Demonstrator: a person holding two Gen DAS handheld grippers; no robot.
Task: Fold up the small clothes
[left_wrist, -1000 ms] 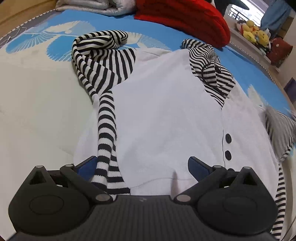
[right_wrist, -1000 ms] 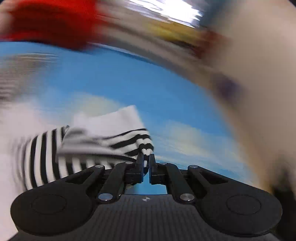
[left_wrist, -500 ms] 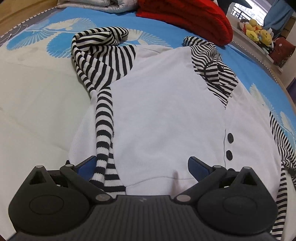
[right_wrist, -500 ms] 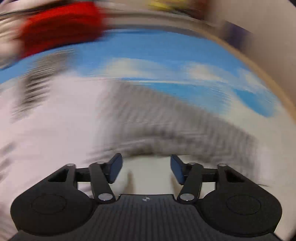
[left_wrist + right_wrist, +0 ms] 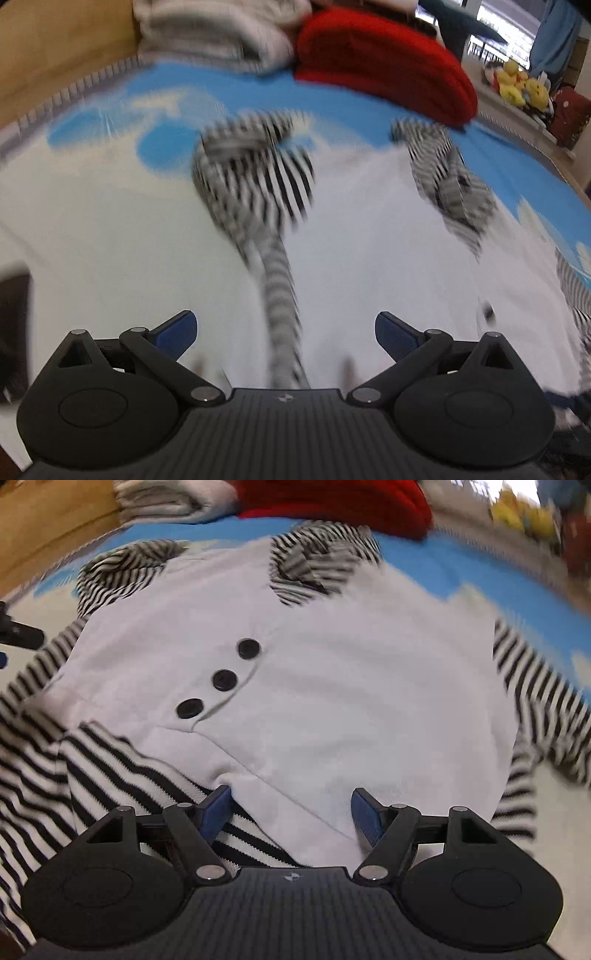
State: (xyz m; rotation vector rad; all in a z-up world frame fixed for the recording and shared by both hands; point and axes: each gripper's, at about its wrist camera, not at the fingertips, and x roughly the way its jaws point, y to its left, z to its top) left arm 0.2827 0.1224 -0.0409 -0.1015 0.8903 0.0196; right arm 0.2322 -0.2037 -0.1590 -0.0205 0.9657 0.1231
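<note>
A small white sweater (image 5: 332, 686) with three black buttons (image 5: 223, 679) and a black-and-white striped collar lies flat on the bed. One striped sleeve (image 5: 122, 771) is folded across its lower left, and the other sleeve (image 5: 535, 701) trails off to the right. My right gripper (image 5: 291, 797) hovers over the sweater's bottom hem with its jaws opening; the cloth lies under the gap and the pads do not press it. In the blurred left wrist view the sweater (image 5: 369, 240) shows again. My left gripper (image 5: 284, 325) stands open above a striped sleeve (image 5: 280, 280), gripping nothing.
A blue-and-white bed cover (image 5: 92, 229) lies under the sweater. A red garment (image 5: 380, 62) and folded grey cloth (image 5: 214, 33) lie at the far edge by a wooden board (image 5: 55, 48). Yellow plush toys (image 5: 521, 85) sit far right.
My right gripper let go of the striped sleeve cuff, opened, and swung down over the sweater's hem. My left gripper stayed open and lifted a little; its view is now blurred.
</note>
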